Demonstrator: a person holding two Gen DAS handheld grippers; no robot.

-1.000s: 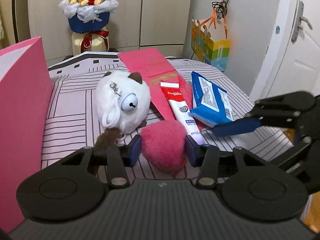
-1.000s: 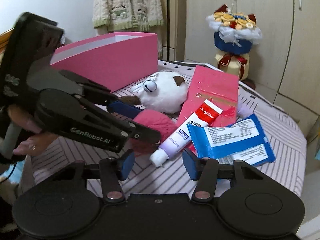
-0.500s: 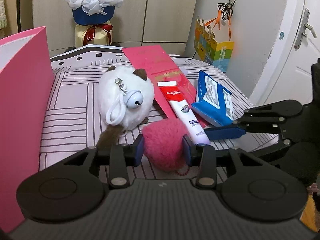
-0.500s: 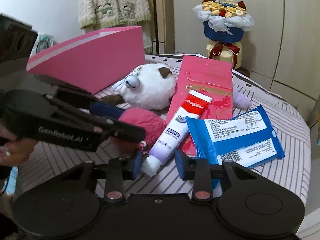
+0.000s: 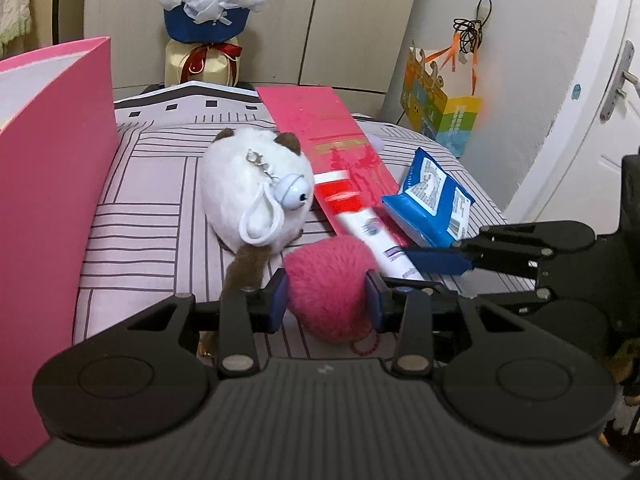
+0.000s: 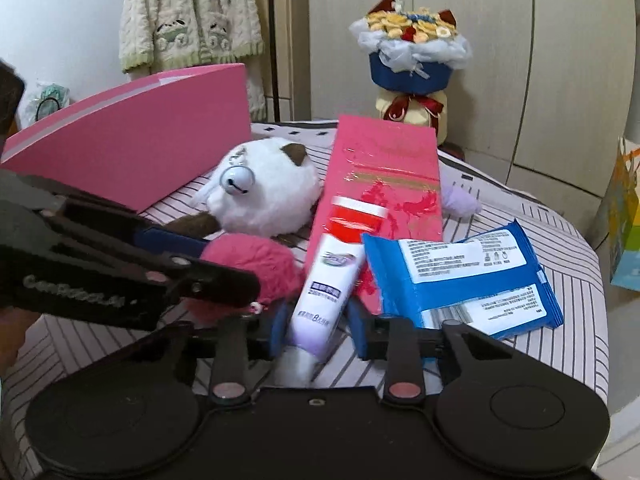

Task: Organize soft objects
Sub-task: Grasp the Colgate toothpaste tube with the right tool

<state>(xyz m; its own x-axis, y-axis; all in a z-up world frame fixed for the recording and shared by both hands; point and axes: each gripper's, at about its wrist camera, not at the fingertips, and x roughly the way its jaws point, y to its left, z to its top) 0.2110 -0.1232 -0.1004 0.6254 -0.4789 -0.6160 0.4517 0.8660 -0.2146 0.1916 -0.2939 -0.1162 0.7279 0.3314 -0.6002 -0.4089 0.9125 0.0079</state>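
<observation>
1. Since the earlier frame the right hand-held gripper (image 6: 318,326) has been brought in around the toothpaste tube (image 6: 326,286), and its jaws have just been closing; they are now clamped on the tube's lower, crimped end.
2. The left hand-held gripper (image 5: 327,300) has narrowed slightly and is pressed on both sides of the pink pompom (image 5: 328,286), which is squeezed a little between the pads.
3. Both things are held low over the striped bed (image 5: 152,208), the pompom just left of the tube; whether either has left the cover cannot be told.
4. The grips are judged to be taken at the same time so that both items can be carried off together.
5. The white plush toy (image 5: 252,196) lies behind the pompom, untouched, beside the flat red packet (image 5: 320,132).
6. The blue wipes pack (image 6: 460,276) rests to the right of the tube.
7. The pink box (image 6: 132,152) stands open at the left, probably the intended container.
</observation>
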